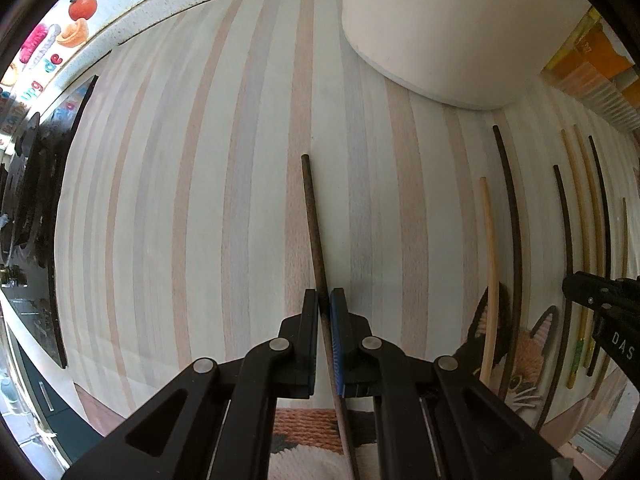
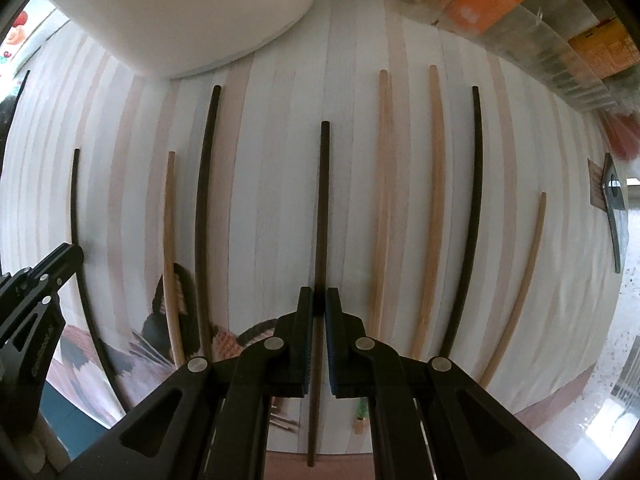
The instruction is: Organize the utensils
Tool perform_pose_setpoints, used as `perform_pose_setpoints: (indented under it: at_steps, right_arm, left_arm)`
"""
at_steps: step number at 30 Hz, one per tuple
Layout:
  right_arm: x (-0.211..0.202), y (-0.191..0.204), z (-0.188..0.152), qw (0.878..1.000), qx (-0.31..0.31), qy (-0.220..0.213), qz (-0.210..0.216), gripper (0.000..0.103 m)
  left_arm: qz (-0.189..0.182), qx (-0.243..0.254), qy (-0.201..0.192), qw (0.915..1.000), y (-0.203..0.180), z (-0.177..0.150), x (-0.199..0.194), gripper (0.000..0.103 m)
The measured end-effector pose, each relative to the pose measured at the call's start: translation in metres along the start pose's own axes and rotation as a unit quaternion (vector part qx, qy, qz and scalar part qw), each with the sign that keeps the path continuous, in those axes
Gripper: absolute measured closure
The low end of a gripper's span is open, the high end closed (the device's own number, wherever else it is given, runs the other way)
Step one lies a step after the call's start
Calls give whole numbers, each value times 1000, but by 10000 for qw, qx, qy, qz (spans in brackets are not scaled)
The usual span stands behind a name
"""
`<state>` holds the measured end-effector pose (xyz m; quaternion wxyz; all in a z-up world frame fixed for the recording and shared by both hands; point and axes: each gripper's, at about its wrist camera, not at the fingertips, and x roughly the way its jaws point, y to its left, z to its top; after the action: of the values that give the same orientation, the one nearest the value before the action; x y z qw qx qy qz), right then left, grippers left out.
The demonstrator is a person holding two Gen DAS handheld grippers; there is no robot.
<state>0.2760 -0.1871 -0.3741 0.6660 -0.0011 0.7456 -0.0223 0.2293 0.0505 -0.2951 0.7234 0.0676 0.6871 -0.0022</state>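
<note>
right gripper (image 2: 319,300) | fingers clamp dark chopstick (image 2: 324,200); pale chopsticks (image 2: 382,200) beside on striped mat (image 2: 272,200)

White "DAS" on my black right gripper (image 1: 600,308), right of striped placemat (image 1: 200,200); other lettering unreadable.

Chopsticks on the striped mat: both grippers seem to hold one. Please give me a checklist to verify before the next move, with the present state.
1. Left gripper shut on a dark chopstick: ok.
2. Right gripper shut on another dark chopstick: ok.
3. Each stick centred between the pads: ok.
4. Held sticks lifted off the striped mat: cannot tell.
5. Neighbouring light chopstick apart from the right grip: ok.
6. White container opening in view: not ok.
</note>
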Motion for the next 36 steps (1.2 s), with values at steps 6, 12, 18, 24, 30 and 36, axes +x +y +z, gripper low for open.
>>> perform_pose_setpoints:
  at_steps: [6, 12, 18, 24, 30, 36]
  right_arm:
    - [-9, 10, 9, 10000, -14, 28, -59, 95]
    - [-15, 5, -2, 9995, 163, -227, 172, 97]
    - [-34, -4, -15, 9965, 286, -506, 599, 97]
    - [-67, -4, -29, 9925, 129, -918, 795, 98]
    - [-118, -9, -37, 9831, 71, -1537, 994, 98]
    - [-205, -27, -31, 9598, 43, -2482, 1311, 98]
  left_arm:
    - [100, 68, -94, 9999, -7, 2, 2, 100]
    - [76, 88, -183, 9998, -7, -5, -7, 100]
    - [-65, -30, -473, 9989, -3, -15, -38, 100]
    - [-220, -145, -955, 9951, 6, -19, -88, 101]
    - [-429, -362, -1730, 9833, 20, -18, -156, 101]
    - [-674, -403, -2697, 9597, 28, -6, -236, 103]
